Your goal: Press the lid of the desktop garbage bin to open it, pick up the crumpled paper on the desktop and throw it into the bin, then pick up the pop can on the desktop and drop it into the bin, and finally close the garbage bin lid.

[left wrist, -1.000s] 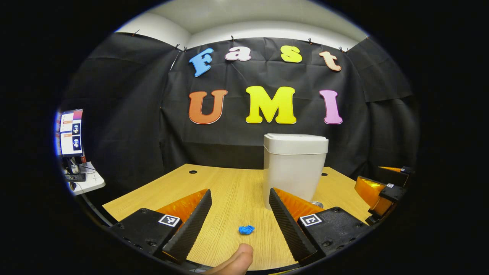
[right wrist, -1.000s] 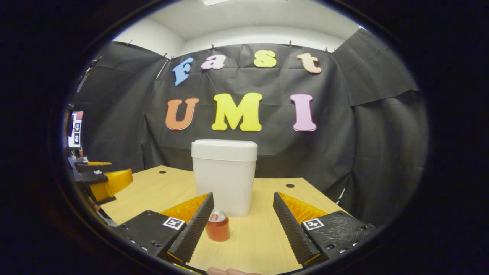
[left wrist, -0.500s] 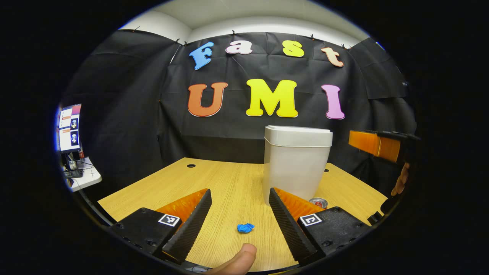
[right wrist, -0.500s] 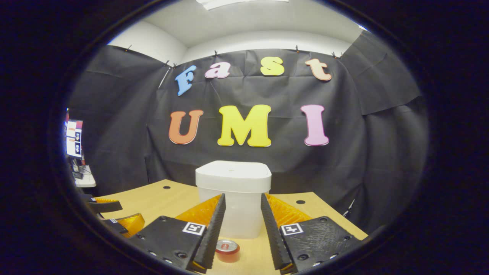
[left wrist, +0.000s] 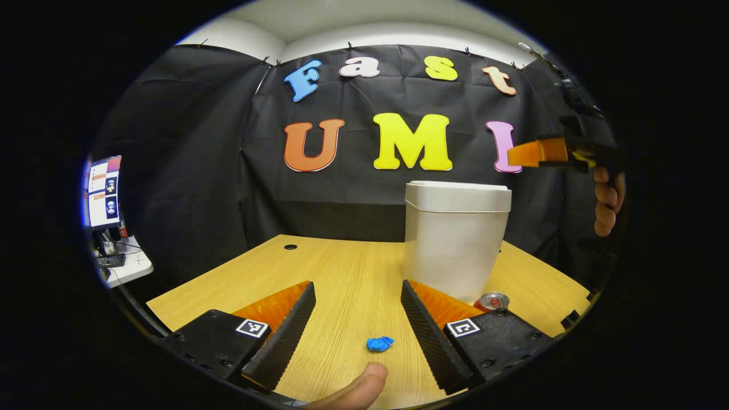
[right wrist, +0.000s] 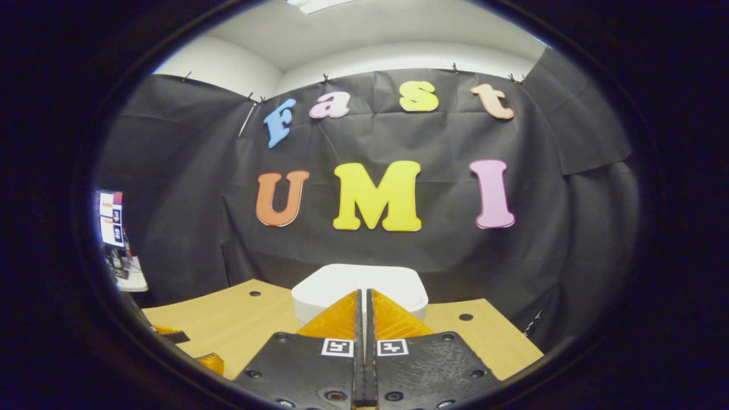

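Right gripper view had the table (right wrist: 228,324) below, and the garbage bin's closed lid (right wrist: 330,285) lay at 12 o'clock, just beyond the right gripper (right wrist: 364,302), whose jaws met on nothing, the nearer one for pressing. Wide apart, the left gripper (left wrist: 357,310) framed the crumpled paper (left wrist: 380,343); the pop can (left wrist: 493,300) stood at 3 o'clock, its writing unreadable.

We see bare desk (left wrist: 342,267) left of the bin (left wrist: 455,239); the paper (left wrist: 380,343) lies near its front edge, the can (left wrist: 493,300) beside the bin.
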A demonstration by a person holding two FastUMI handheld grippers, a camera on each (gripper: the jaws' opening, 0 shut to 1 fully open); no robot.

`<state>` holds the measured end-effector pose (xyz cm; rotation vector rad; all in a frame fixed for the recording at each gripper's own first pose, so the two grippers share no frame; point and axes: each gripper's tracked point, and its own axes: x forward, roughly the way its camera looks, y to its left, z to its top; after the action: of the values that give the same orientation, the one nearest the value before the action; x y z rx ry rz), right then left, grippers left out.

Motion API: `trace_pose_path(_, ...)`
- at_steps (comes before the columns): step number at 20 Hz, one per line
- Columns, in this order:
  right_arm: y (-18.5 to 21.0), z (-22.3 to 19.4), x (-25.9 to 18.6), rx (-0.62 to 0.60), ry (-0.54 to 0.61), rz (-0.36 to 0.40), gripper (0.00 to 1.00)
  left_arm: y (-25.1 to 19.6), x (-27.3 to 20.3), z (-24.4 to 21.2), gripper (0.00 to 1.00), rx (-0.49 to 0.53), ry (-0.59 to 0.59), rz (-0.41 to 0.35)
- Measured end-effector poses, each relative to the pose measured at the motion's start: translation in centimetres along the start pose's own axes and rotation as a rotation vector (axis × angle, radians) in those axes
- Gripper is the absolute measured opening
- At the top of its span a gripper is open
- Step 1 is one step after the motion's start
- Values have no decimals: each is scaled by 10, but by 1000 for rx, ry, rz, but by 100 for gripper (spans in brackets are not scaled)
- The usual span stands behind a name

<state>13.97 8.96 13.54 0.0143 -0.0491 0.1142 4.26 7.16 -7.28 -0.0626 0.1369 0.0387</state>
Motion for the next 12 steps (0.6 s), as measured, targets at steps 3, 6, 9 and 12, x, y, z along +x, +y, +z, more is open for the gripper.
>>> trace_pose_path(3, 7, 8, 26, 58, 57, 20, 0, 11, 7, -5, 98, -11, 18, 19)
trace_pose_path(6, 4, 7, 55, 26, 105, -14, 0, 14, 9, -6, 98, -21, 24, 20)
trace_pose_path(9, 9, -9, 73, -10, 161, -20, 0, 14, 9, -4, 98, -16, 16, 17)
trace_pose_path(12, 13, -24, 83, 24, 202, -19, 0, 11, 7, -1, 98, -4, -3, 3)
